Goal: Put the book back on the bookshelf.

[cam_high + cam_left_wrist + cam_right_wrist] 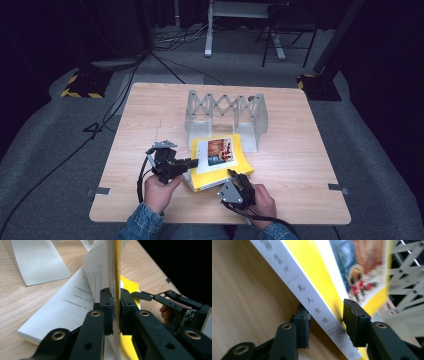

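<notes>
Denim sleeves and two hands are coming in at six o'clock of the high view, each hand holding a gripper against a yellow book (220,162) lying near the middle of the wooden table (295,200). At the book's nine o'clock edge, the left gripper (192,162) is clamping its jaws together on the front cover and a few leaves; in the left gripper view that pinched cover (117,272) is standing on edge between the pads while the white pages (62,312) are lying flat below. At the book's five o'clock corner, the right gripper (235,175) is straddling the spine end, and in the right gripper view the printed spine (312,307) is running between the two jaws; the far pad is appearing to touch the yellow cover, though whether the near pad is pressing cannot be told from the blur. Beyond the book, at twelve o'clock, a grey expanding book rack (225,117) is standing empty and just apart from it. The step in hand is looking like getting a firm two-handed hold on the book, most likely to stand it in the rack. The next move is calling for the right jaws to close fully on the spine, then for both hands to lift together, tipping the book upright and steering it between the rack's end plates without letting the loose cover flap open.
</notes>
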`<state>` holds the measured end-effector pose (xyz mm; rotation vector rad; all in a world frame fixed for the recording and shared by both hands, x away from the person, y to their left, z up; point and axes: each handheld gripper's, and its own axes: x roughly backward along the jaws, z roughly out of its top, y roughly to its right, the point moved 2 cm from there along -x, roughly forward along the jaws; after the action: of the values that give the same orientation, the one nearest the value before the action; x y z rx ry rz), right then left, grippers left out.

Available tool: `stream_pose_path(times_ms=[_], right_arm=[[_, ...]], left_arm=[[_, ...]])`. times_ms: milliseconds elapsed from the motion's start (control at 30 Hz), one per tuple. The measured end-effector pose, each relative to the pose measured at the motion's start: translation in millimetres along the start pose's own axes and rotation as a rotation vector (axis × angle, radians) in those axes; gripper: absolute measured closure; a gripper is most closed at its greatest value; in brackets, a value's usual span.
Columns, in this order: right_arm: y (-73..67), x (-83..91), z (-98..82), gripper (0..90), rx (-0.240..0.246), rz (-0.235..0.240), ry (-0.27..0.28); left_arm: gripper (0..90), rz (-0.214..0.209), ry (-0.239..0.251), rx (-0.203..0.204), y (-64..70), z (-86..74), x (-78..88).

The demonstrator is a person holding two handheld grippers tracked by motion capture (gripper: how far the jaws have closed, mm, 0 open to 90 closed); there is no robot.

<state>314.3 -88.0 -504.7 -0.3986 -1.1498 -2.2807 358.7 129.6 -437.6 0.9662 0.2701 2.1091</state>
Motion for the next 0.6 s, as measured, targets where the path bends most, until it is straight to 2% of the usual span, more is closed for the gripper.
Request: stream_pose_path(times_ms=[133, 233, 333, 400, 600], right_arm=[[-4.9, -3.1, 8.6, 57.0, 0.068, -0.006, 0.007], [-4.2, -3.5, 11.4, 60.0, 0.075, -0.008, 0.014], [-4.8, -1.0, 13.2, 64.5, 0.102, -0.027, 0.014], [-3.4, 1.9, 14.3, 66.6, 0.110, -0.034, 0.019], [11.1, 12.4, 18.4, 72.3, 0.072, -0.044, 0.042]], left_arm=[[84.8, -0.007, -0.005, 0.014, 0.0, -0.6, -1.5], [84.3, -0.020, 0.003, 0.030, -3.2, -0.2, 0.1], [80.7, -0.003, 0.016, 0.030, -5.3, 0.2, 0.8], [74.5, 0.000, 0.033, 0.047, -7.5, 0.7, 2.3], [52.5, -0.035, 0.104, 0.072, -14.0, 3.0, 12.0]])
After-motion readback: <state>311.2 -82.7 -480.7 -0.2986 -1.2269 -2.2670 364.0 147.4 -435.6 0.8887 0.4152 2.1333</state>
